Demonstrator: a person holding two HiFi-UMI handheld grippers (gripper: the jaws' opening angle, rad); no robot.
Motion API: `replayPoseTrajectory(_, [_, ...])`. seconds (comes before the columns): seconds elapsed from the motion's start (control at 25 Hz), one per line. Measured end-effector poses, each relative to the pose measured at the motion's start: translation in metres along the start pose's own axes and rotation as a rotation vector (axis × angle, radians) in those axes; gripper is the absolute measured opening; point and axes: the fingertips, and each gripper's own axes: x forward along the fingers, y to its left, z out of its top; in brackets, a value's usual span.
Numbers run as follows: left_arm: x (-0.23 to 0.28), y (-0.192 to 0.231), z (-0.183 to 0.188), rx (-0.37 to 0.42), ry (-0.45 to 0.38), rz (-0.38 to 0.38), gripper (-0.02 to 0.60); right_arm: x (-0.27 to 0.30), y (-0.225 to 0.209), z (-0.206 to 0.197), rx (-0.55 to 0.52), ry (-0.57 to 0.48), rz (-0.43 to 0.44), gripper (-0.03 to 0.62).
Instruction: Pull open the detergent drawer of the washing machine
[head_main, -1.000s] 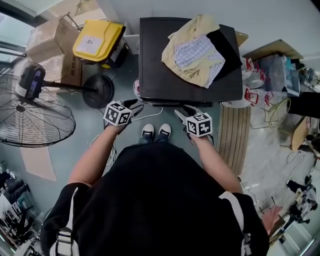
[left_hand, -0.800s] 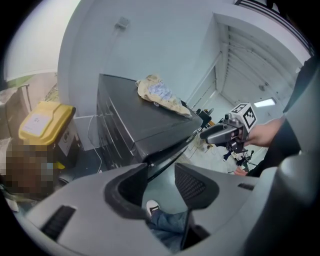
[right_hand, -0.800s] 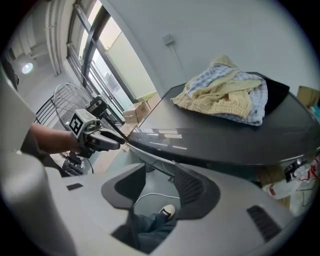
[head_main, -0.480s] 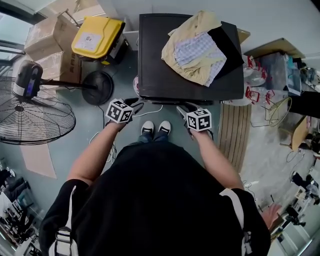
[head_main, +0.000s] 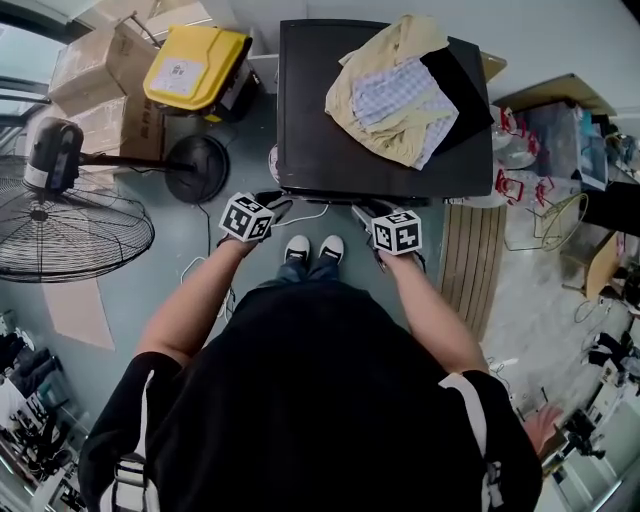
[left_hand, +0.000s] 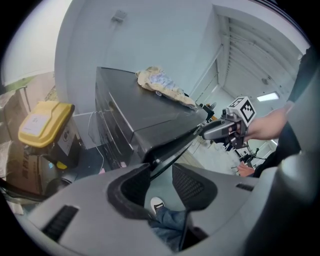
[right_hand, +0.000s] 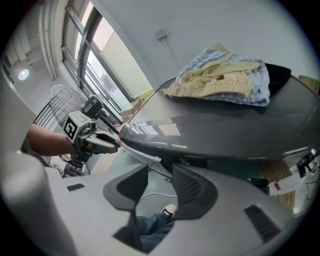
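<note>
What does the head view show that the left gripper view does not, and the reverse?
Head view only: the standing fan on the floor. Left gripper view only: the empty gap between the left gripper's closing jaws, with nothing held. Both: the washing machine's dark top, the clothes pile lying on it, and the yellow bin beside it.

I see the washing machine (head_main: 320, 120) in glossy dark grey, near black. The clothes pile (head_main: 395, 85) on it is pale yellow, with one blue-and-white check piece and one black. The bin lid (head_main: 195, 68) is bright yellow, the boxes (head_main: 95, 70) cardboard brown, the floor (head_main: 190, 275) pale grey-green, the shoes (head_main: 296, 250) white.
</note>
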Motion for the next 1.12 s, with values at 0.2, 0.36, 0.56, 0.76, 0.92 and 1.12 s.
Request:
replayPoseTrajectory(0.2, [0.0013,0.0014,0.0014,-0.004,-0.008,0.007,0.14,0.0037,0.0031,0.0016,-0.013,-0.003,0.012,0.146])
replayPoseTrajectory(0.36, [0.0034,0.0029,0.0023,-0.004,-0.005,0.015,0.131,0.0071,0.0023,0.002,-0.02,-0.008,0.014,0.138])
replayPoseTrajectory(0.56, [0.0031,0.0029,0.0024,-0.005,0.004,0.02,0.124,0.0083,0.0018,0.0017,-0.02,-0.006,0.011,0.129])
replayPoseTrajectory(0.76, [0.0031,0.0037,0.002,-0.01,0.005,0.016,0.124,0.0086,0.0021,0.0018,-0.036,-0.002,0.011,0.118])
replayPoseTrajectory(0.92, [0.0033,0.0039,0.0016,-0.009,0.002,0.018,0.123,0.0088,0.0019,0.0012,-0.048,0.003,0.013,0.109])
replayPoseTrajectory(1.12, [0.0036,0.0035,0.0016,0.003,0.008,0.024,0.115,0.0078,0.0005,0.0007,-0.069,0.015,0.025,0.094])
